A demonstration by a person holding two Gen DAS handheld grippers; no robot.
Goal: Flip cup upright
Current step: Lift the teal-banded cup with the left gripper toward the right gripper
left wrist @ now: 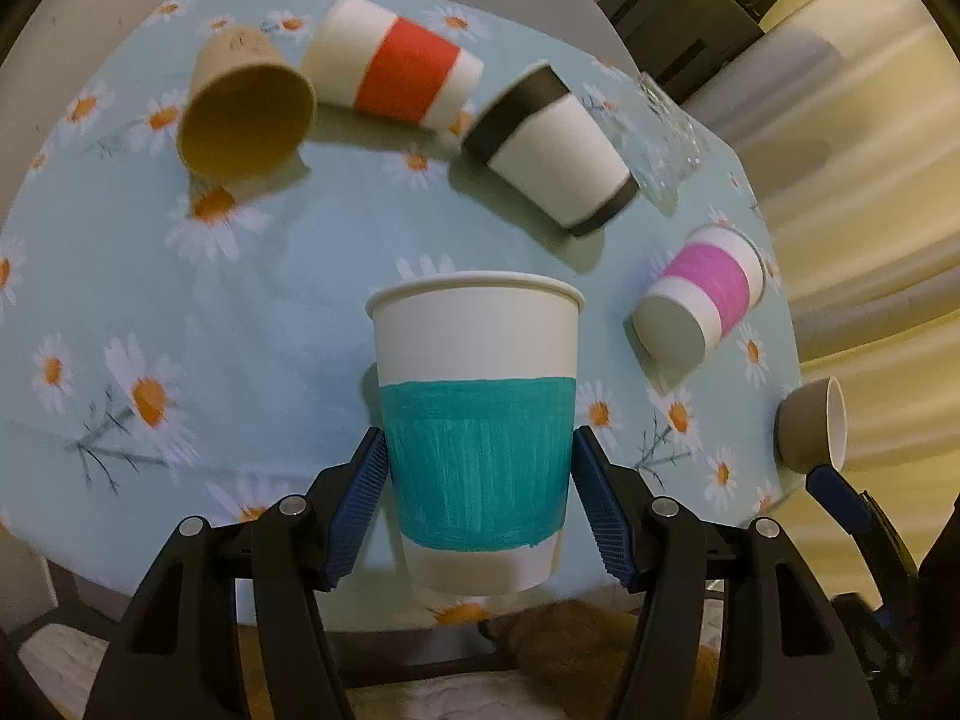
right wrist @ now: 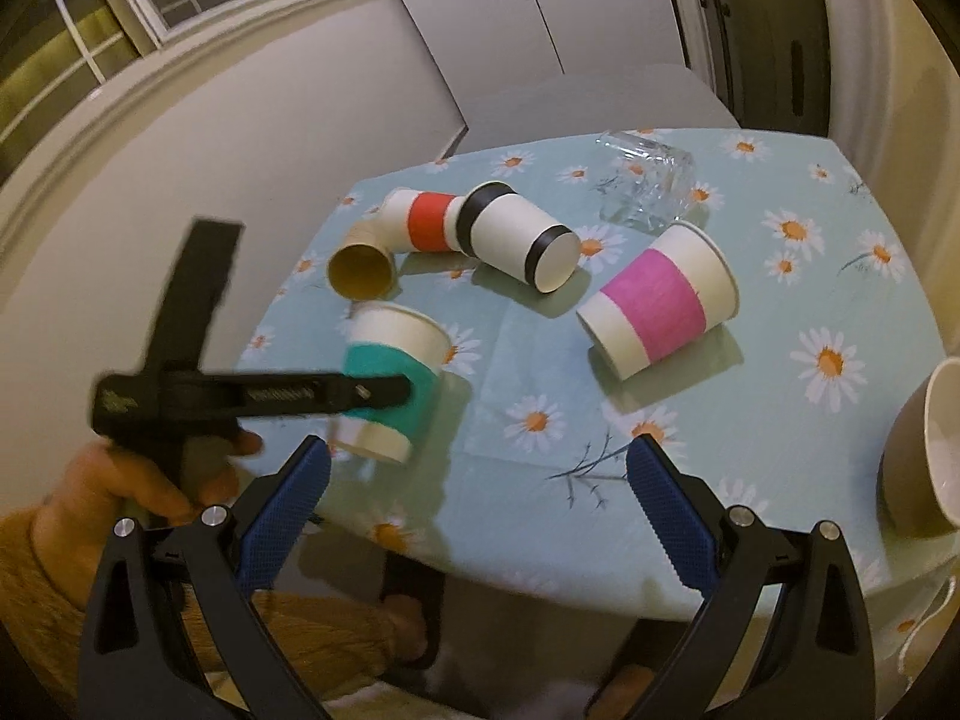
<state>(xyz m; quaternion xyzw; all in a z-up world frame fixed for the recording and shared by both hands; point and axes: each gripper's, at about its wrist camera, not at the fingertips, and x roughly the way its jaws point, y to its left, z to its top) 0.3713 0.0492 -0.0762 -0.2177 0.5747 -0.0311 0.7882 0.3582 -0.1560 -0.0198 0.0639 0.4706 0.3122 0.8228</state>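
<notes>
A white paper cup with a teal band stands between the blue pads of my left gripper, mouth up, near the table's front edge. The left pad touches it; a thin gap shows at the right pad. In the right wrist view the same cup looks tilted in the left gripper, its base just above the cloth. My right gripper is open and empty over the front of the table.
On the daisy tablecloth lie a brown cup, a red-banded cup, a black-banded cup, a pink-banded cup and a clear glass, all on their sides. A brown mug lies at the right edge.
</notes>
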